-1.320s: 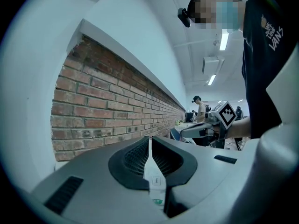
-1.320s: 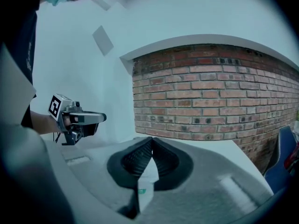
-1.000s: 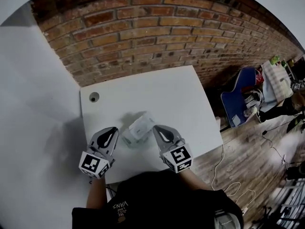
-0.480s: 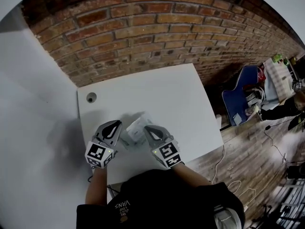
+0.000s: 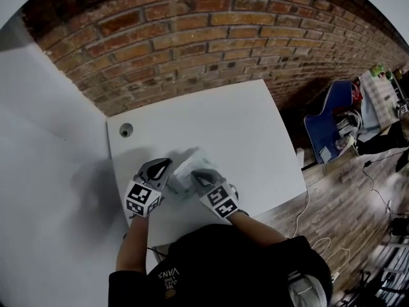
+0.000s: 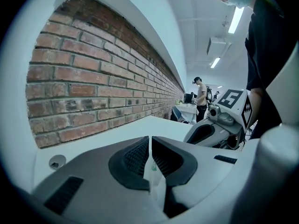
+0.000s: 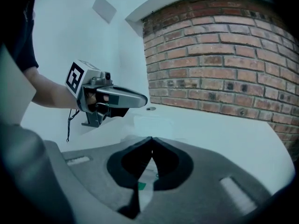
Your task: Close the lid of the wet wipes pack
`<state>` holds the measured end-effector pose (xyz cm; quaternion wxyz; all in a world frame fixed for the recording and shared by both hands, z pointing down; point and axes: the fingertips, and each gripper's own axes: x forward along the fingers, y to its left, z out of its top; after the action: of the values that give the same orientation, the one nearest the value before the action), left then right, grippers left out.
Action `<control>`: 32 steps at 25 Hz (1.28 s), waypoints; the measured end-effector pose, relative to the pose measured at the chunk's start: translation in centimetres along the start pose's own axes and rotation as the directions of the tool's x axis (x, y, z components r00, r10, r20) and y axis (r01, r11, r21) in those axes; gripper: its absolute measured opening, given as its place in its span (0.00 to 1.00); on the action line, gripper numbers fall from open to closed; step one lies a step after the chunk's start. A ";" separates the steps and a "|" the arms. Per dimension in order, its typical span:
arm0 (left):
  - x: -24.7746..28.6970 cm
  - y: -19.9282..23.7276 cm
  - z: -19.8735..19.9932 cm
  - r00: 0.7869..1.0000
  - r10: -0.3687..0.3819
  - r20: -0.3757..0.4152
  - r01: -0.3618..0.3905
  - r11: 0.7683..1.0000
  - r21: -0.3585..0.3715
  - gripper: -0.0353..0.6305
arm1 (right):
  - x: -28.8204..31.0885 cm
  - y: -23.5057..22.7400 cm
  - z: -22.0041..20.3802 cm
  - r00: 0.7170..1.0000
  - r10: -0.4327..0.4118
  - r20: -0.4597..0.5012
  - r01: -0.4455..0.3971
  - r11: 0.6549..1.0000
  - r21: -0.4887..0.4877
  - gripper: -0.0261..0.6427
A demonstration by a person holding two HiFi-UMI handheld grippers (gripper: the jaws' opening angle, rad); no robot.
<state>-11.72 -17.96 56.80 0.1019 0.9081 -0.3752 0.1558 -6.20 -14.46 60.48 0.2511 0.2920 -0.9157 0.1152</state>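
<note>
The wet wipes pack [image 5: 184, 170], white and translucent, lies on the white table [image 5: 217, 126] near its front edge. My left gripper [image 5: 163, 165] meets its left end and my right gripper [image 5: 197, 175] its near right end. In the left gripper view the left gripper [image 6: 150, 141] is shut, with a thin white fold of the pack [image 6: 154, 174] pinched between the pads. In the right gripper view the right gripper [image 7: 152, 139] has its tips touching, and pack film with a green mark [image 7: 140, 186] shows between the jaws. The rest of the pack [image 7: 152, 123] lies just beyond. I cannot see how the lid stands.
A round cable hole [image 5: 126, 130] sits at the table's far left corner. A brick wall [image 5: 211, 37] runs behind the table and a white wall [image 5: 45, 146] to the left. A blue chair [image 5: 329, 123] and cables lie on the wooden floor at the right.
Both grippers have moved inward from either side of the pack and now meet it. The right gripper has shifted left and the left gripper right and forward.
</note>
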 end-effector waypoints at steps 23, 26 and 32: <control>2.8 -3.8 -2.5 0.966 -0.158 -0.203 0.186 0.975 0.124 0.09 | 0.4 -1.2 -2.0 0.999 -0.017 -0.035 0.018 0.999 0.034 0.04; 2.9 -4.4 -2.8 0.962 -0.167 -0.217 0.199 0.971 0.136 0.09 | -0.6 -1.8 -2.1 0.999 -0.039 -0.024 0.040 0.998 0.053 0.04; 3.4 -5.8 -3.5 0.950 -0.188 -0.249 0.233 0.958 0.165 0.09 | -2.6 -3.1 -2.6 0.996 -0.089 -0.007 0.089 0.992 0.091 0.04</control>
<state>-6.03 -15.02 60.83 0.0726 0.9242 -0.2446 0.2841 -1.45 -14.77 61.53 0.2437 0.3435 -0.8952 0.1460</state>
